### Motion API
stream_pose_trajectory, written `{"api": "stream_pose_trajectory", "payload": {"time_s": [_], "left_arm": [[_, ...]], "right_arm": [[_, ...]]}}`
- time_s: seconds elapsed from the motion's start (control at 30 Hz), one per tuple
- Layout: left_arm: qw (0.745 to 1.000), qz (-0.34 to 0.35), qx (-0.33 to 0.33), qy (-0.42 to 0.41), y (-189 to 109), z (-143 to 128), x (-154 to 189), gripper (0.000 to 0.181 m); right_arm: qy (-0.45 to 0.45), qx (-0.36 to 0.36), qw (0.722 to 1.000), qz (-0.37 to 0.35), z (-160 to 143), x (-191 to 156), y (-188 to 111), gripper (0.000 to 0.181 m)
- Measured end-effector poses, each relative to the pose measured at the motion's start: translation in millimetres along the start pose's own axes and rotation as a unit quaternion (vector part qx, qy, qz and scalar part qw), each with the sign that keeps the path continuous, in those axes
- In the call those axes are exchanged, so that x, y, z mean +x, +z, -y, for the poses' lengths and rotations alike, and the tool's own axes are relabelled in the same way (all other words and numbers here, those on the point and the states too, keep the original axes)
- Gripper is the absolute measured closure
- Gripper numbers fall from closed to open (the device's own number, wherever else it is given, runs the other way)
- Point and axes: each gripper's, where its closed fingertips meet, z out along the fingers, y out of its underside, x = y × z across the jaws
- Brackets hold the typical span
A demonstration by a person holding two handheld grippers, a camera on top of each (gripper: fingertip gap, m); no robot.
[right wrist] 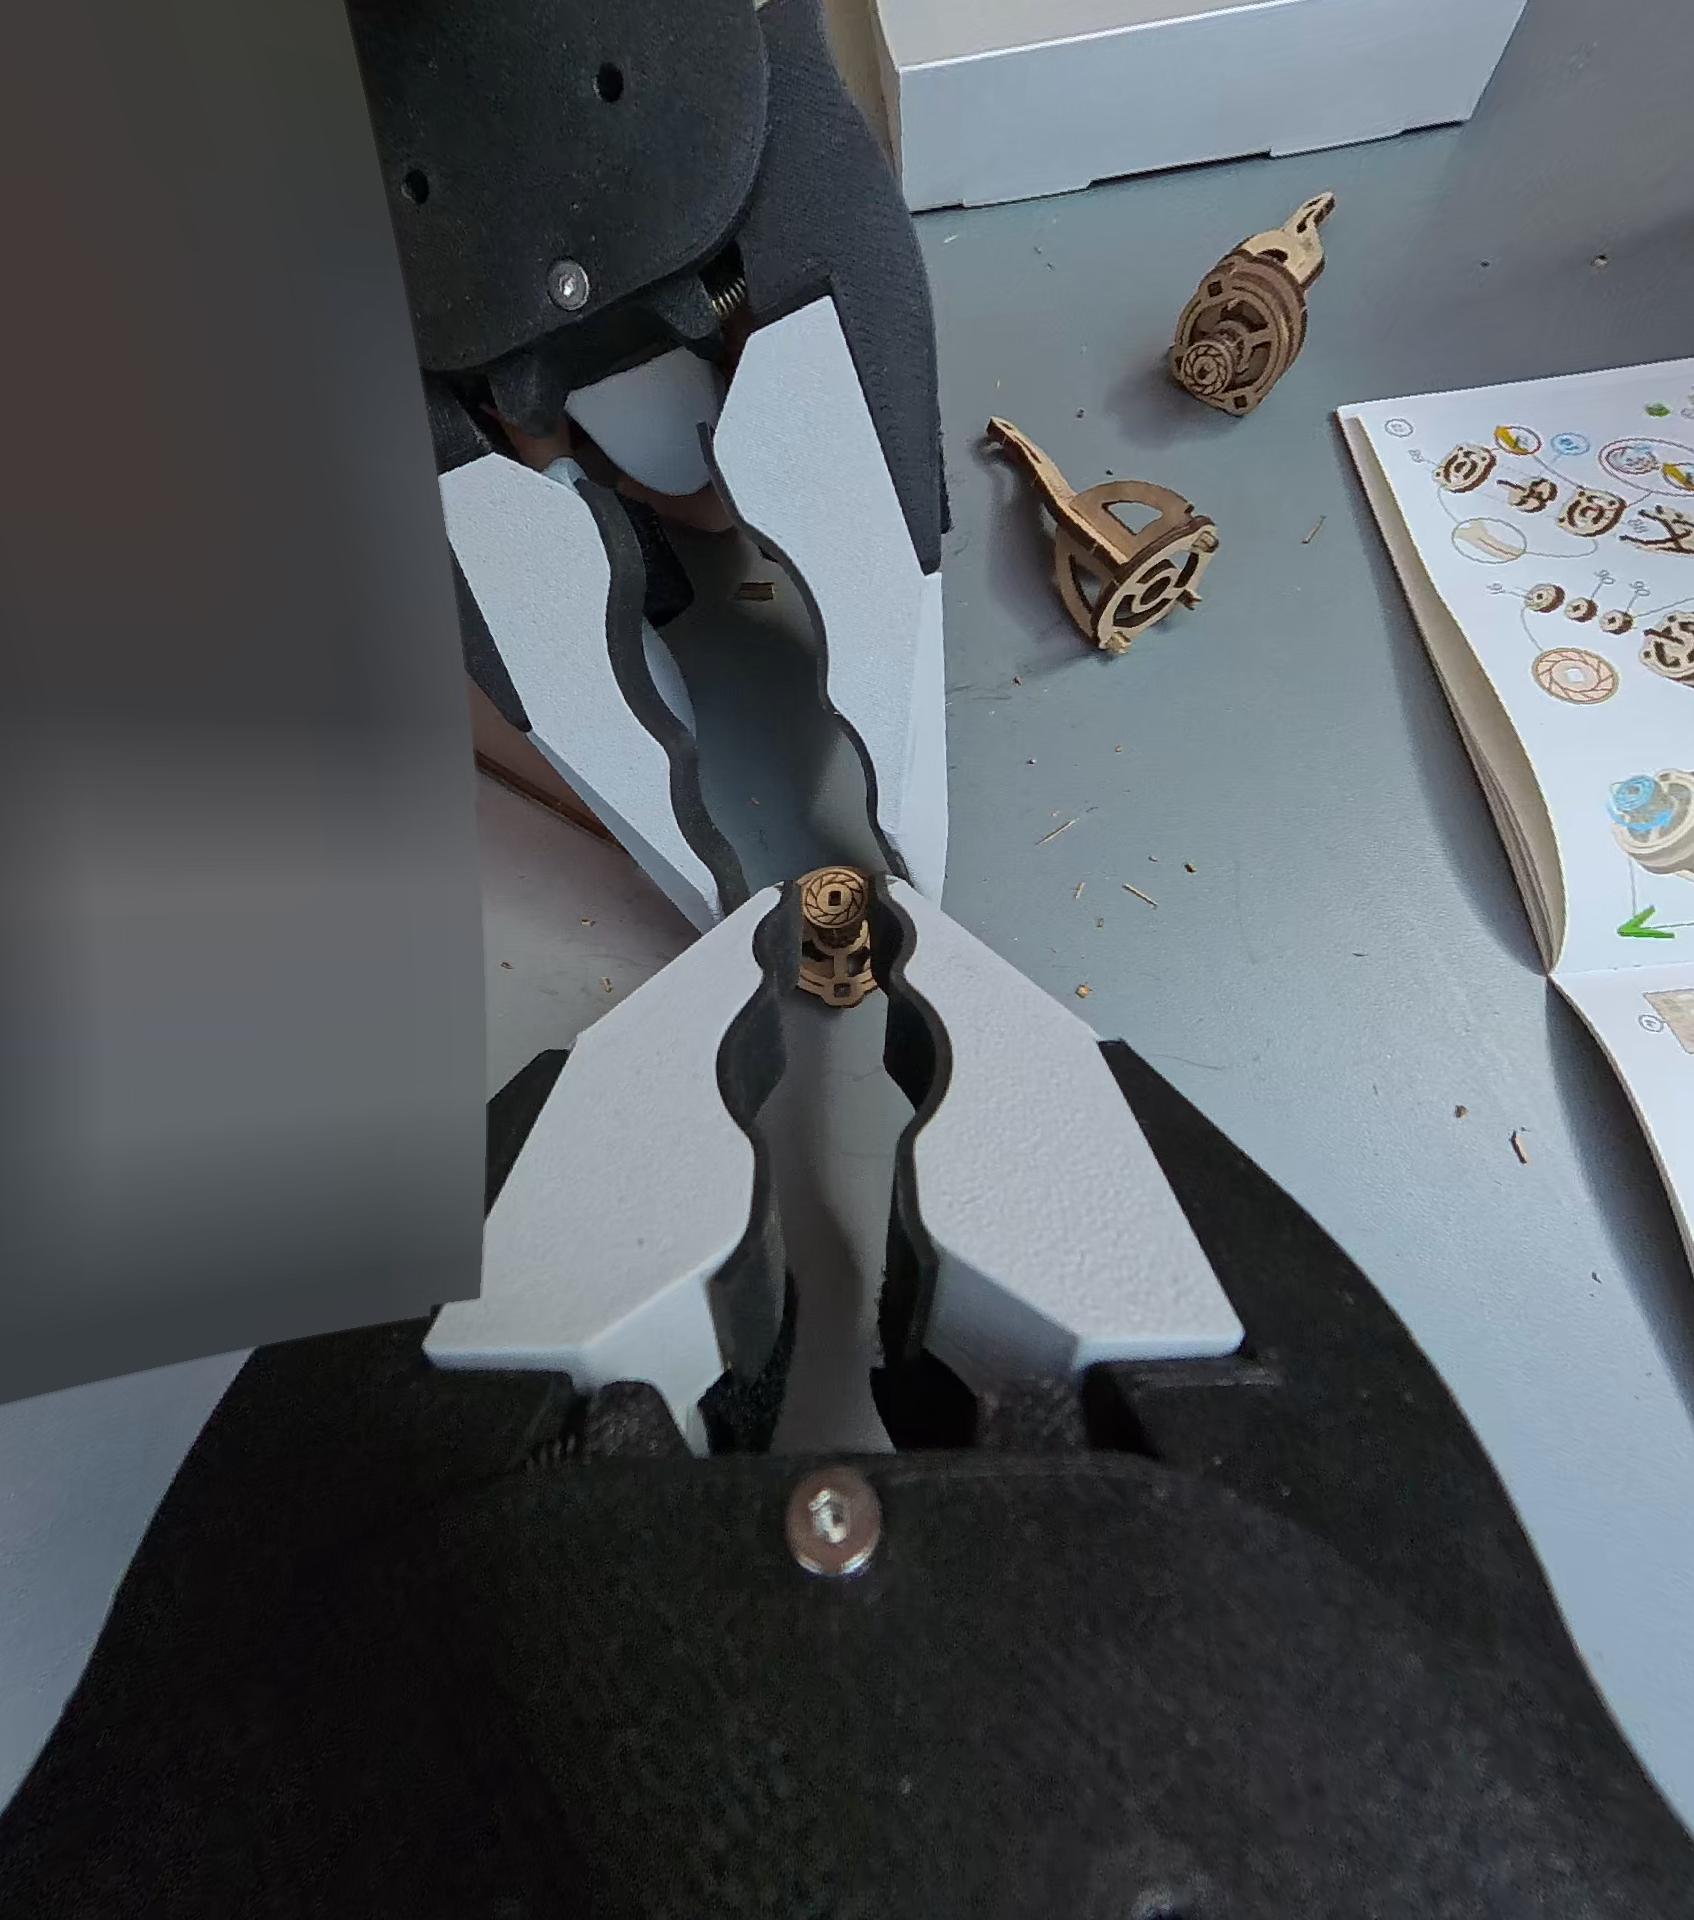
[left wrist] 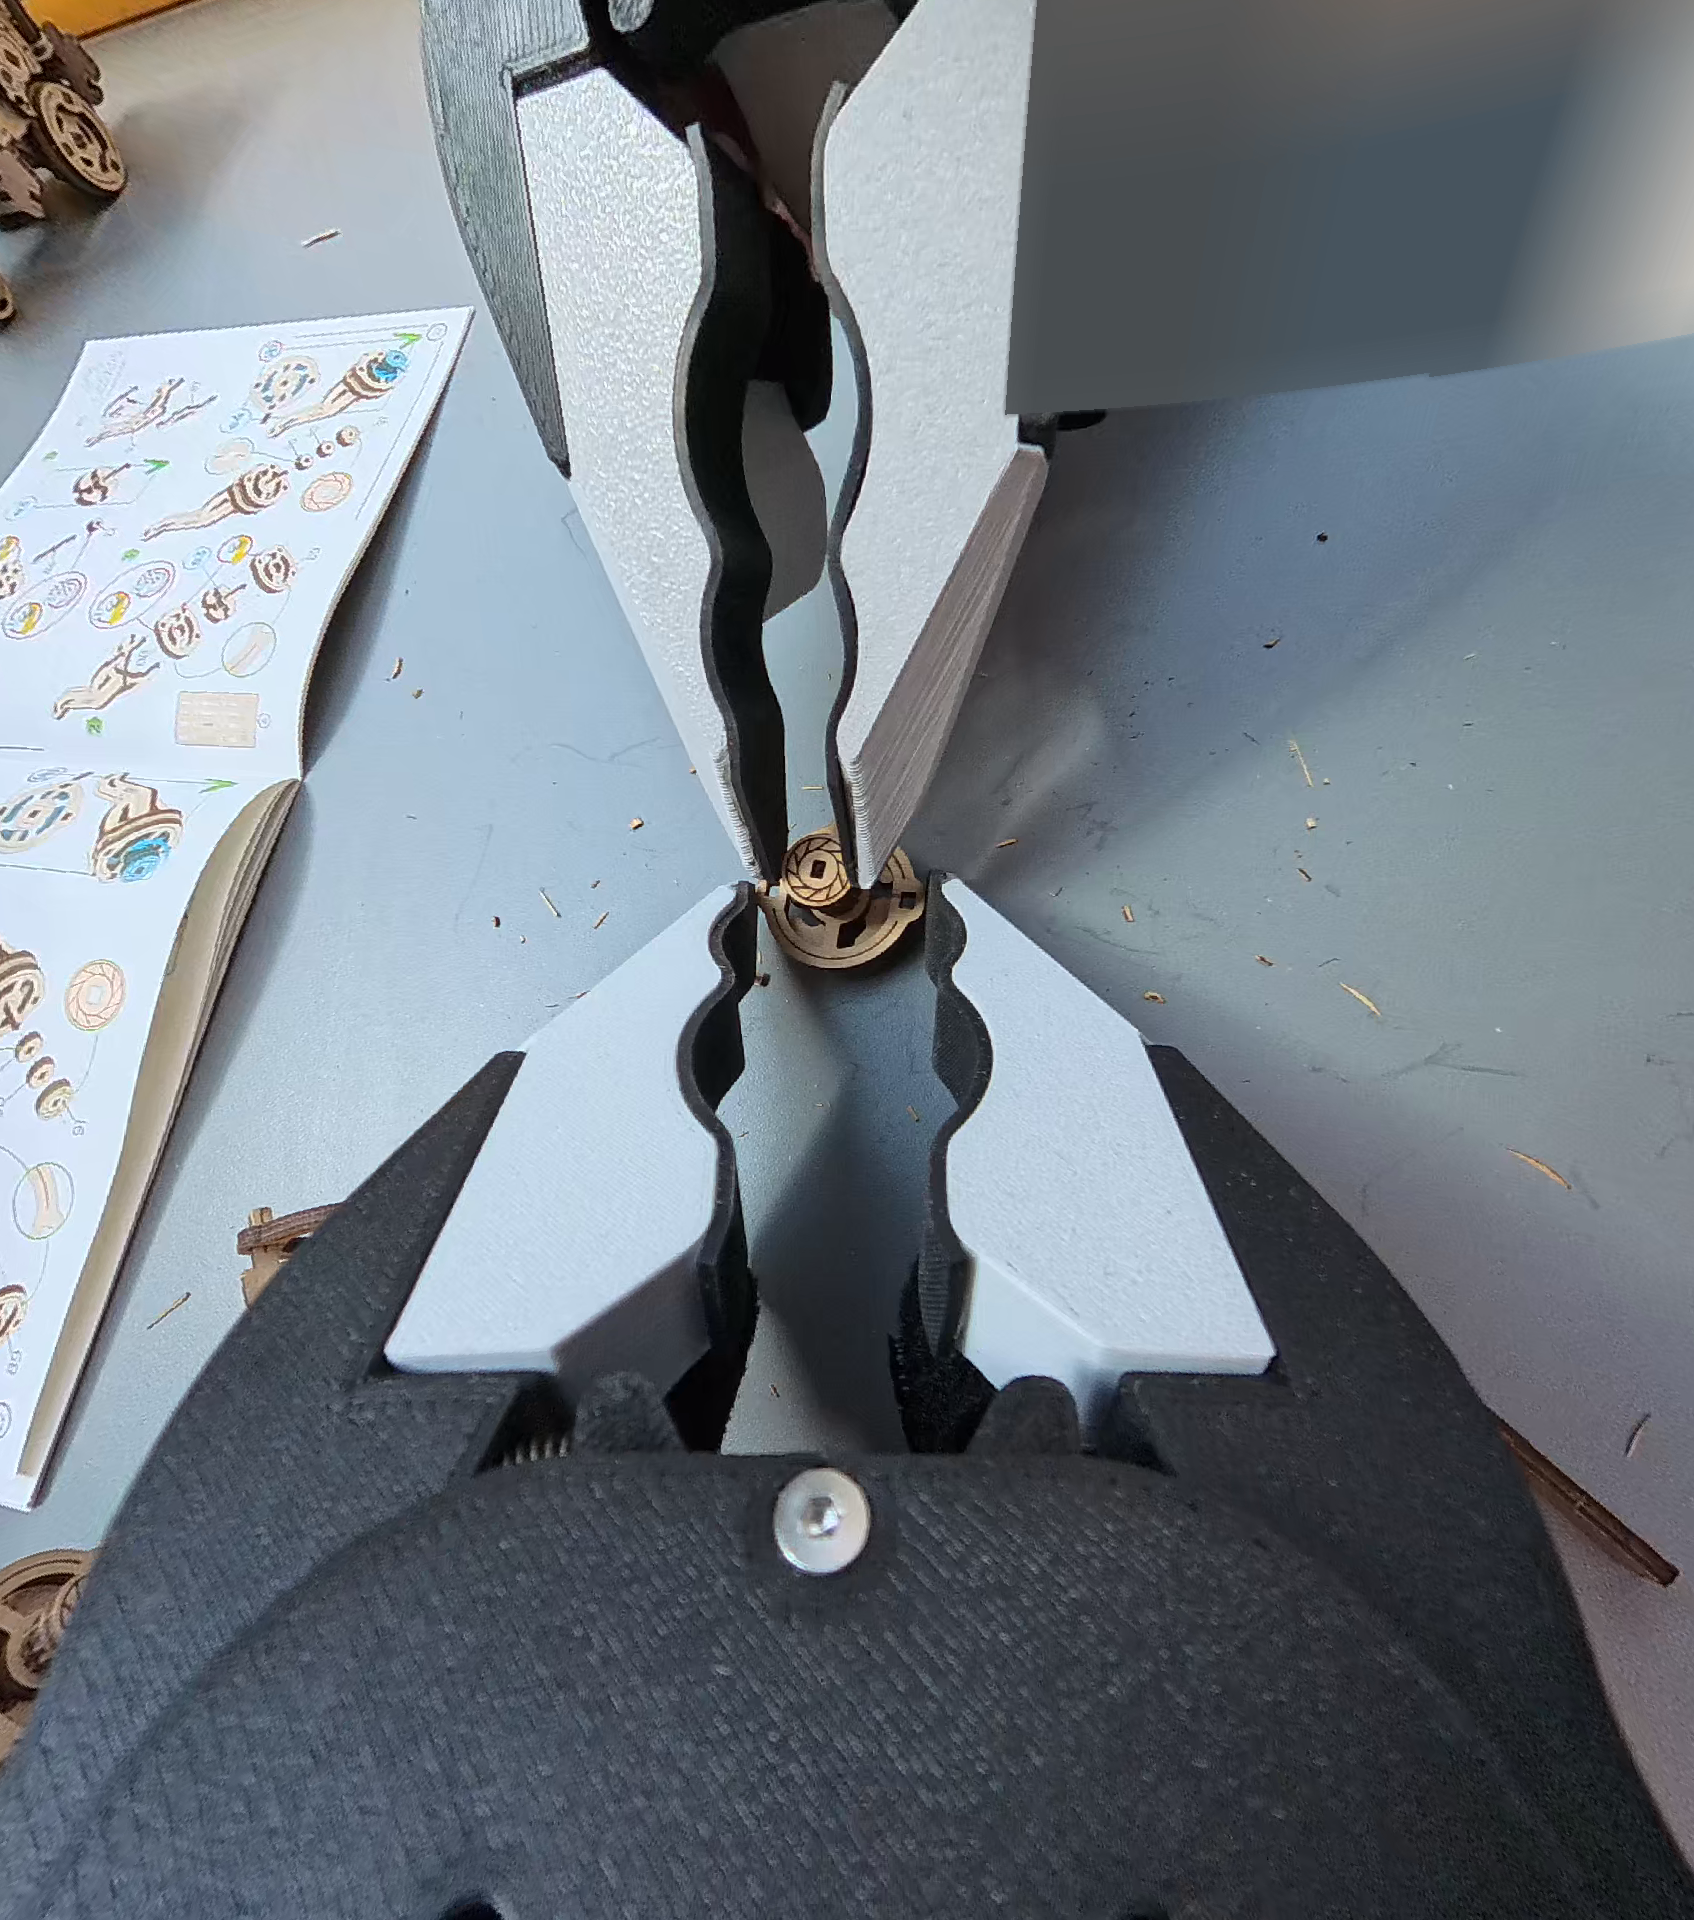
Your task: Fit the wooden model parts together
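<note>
The left gripper (left wrist: 838,904) is clenched on a round slotted wooden disc (left wrist: 841,928), its fingertips bearing on the disc's opposite edges. The right gripper (right wrist: 835,914) is clenched on a small patterned wooden hub (right wrist: 832,900) with a square centre hole; the hub sits on a short shaft rising from the disc. The two grippers meet tip to tip, and the assembly is held between them above the grey surface (left wrist: 1394,935).

Judged step: seating the hub on the shaft.
- Keep the hub's axis in line with the shaft; a tilt may jam the square hole.
- Press straight and evenly; thin laser-cut wood may crack under side load.
- Hold the disc by its rim only, so that the shaft stays free.

Outward, an open instruction booklet (left wrist: 147,644) lies toward the surface's edge. Two partly built wooden sub-assemblies (right wrist: 1123,540) and (right wrist: 1238,312) rest beyond the grippers. A white box (right wrist: 1186,94) stands at the far edge. Wood splinters are scattered around.
</note>
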Motion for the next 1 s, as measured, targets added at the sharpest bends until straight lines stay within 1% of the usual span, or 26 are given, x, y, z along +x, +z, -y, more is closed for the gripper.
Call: {"api": "stream_pose_trajectory", "payload": {"time_s": [0.03,0.23,0.33,0.43,0.57,0.7,0.87,1.0], "left_arm": [[1.0,0.0,0.0,0.0,0.0,0.0,0.1,0.151],[1.0,0.003,0.0,-0.001,-0.1,0.0,0.0,0.151],[1.0,0.006,-0.001,-0.002,-0.1,0.0,-0.3,0.151],[1.0,0.011,-0.001,-0.002,-0.1,0.3,-0.2,0.151],[1.0,0.017,-0.001,-0.004,0.6,1.3,-0.1,0.151],[1.0,0.019,-0.003,-0.007,1.0,1.5,0.6,0.151],[1.0,0.022,-0.003,-0.006,0.7,1.5,0.8,0.151],[1.0,0.021,-0.004,-0.009,0.9,1.3,0.8,0.151]], "right_arm": [[0.003,0.0,1.0,0.0,-0.1,-0.1,-0.1,0.17],[0.048,0.0,0.999,-0.017,-1.4,0.6,-0.7,0.17],[0.066,0.007,0.997,-0.036,-0.8,1.0,-0.4,0.17],[0.054,0.008,0.997,-0.062,-1.8,1.2,-1.7,0.17],[0.06,0.012,0.994,-0.087,-3.2,1.2,-4.2,0.17],[0.055,0.009,0.993,-0.1,-2.4,0.3,-2.6,0.17],[0.025,-0.006,0.993,-0.116,-3.1,-0.3,-2.4,0.17],[0.031,-0.008,0.993,-0.116,-3.5,0.5,-2.0,0.17]]}}
